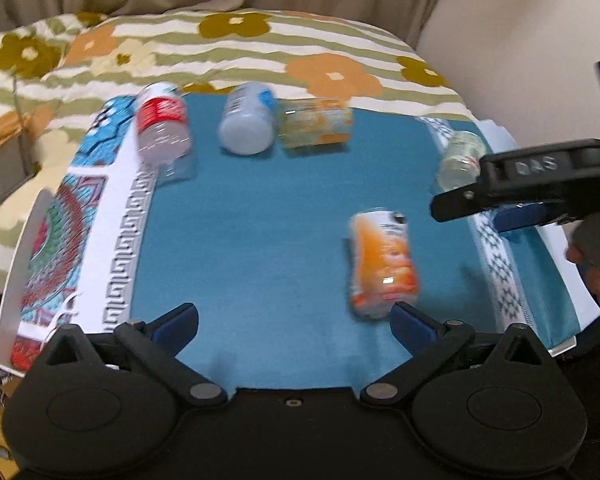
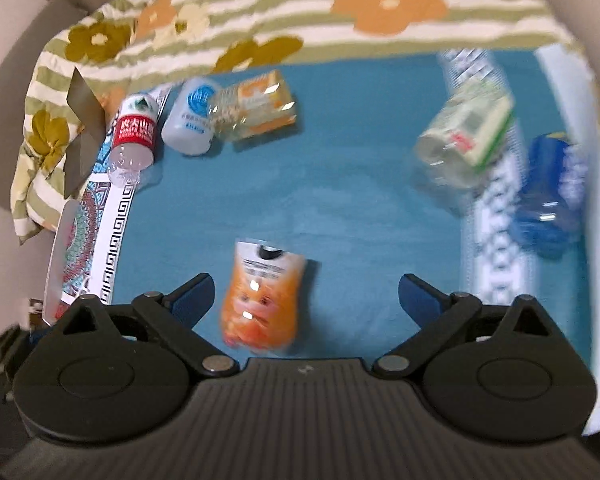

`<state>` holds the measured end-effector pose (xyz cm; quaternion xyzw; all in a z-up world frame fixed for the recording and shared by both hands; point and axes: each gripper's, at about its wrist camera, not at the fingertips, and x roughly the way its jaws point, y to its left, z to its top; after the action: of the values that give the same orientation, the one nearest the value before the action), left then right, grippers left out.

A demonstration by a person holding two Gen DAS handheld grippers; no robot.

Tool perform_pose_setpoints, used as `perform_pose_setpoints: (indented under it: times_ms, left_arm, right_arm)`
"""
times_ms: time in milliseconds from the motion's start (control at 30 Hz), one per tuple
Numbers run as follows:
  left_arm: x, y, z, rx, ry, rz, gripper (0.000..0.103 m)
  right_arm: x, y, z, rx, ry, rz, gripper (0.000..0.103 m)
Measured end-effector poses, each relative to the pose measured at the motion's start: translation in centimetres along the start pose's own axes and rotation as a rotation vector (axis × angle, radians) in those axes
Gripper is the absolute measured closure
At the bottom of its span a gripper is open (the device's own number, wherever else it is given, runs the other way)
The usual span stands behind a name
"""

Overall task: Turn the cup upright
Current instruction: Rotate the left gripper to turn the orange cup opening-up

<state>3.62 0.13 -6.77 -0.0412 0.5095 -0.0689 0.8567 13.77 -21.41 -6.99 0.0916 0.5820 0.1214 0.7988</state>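
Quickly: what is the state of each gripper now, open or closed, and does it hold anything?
Left gripper: open, holding nothing.
Right gripper: open, holding nothing; the orange bottle lies on the mat between its fingers, not gripped.

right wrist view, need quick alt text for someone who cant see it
An open right gripper hovers over a blue cloth, with an orange bottle lying on its side between its fingers. Three more bottles lie in a row at the far left, and a clear bottle and a blue bottle lie blurred at the right.

Left claw (image 1: 294, 320) spread wide, right claw (image 2: 306, 294) spread wide, both holding nothing
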Motion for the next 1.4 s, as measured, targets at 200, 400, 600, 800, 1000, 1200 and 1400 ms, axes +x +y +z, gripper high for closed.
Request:
perform_pose_setpoints:
  times_ms: [200, 400, 600, 800, 1000, 1200, 1400]
  left_arm:
    - [1.1, 5.6, -0.6, -0.082, 0.054, 0.025, 0.000]
    - [1.7, 9.6, -0.6, -0.141, 0.076, 0.048, 0.000]
    - [1.8, 10.5, -0.2, -0.136, 0.080, 0.041, 0.000]
    - [1.9, 10.0, 0.0, -0.122, 0.082, 0.022, 0.000]
    - [1.8, 9.7, 0.1, -0.112, 0.078, 0.020, 0.000]
    - [1.6, 9.7, 0.1, -0.111, 0.077, 0.018, 0.000]
    - [0.9, 8.9, 0.1, -0.086, 0.063, 0.018, 0.000]
  right_arm:
    - [5.2, 0.3, 1.9, 0.128, 0.126, 0.037, 0.006]
    - [7.4, 0.6, 2.3, 0.187, 0.172, 0.040, 0.019]
    - [8.1, 0.4, 2.2, 0.223, 0.186, 0.052, 0.033]
    - [7.9, 0.4, 2.1, 0.224, 0.176, 0.057, 0.035]
    - [7.5, 0.6, 1.8, 0.208, 0.158, 0.060, 0.035]
    - [6.0, 1.0, 1.7, 0.194, 0.119, 0.077, 0.036]
    - [2.2, 2.3, 1.2, 0.145, -0.036, 0.082, 0.037]
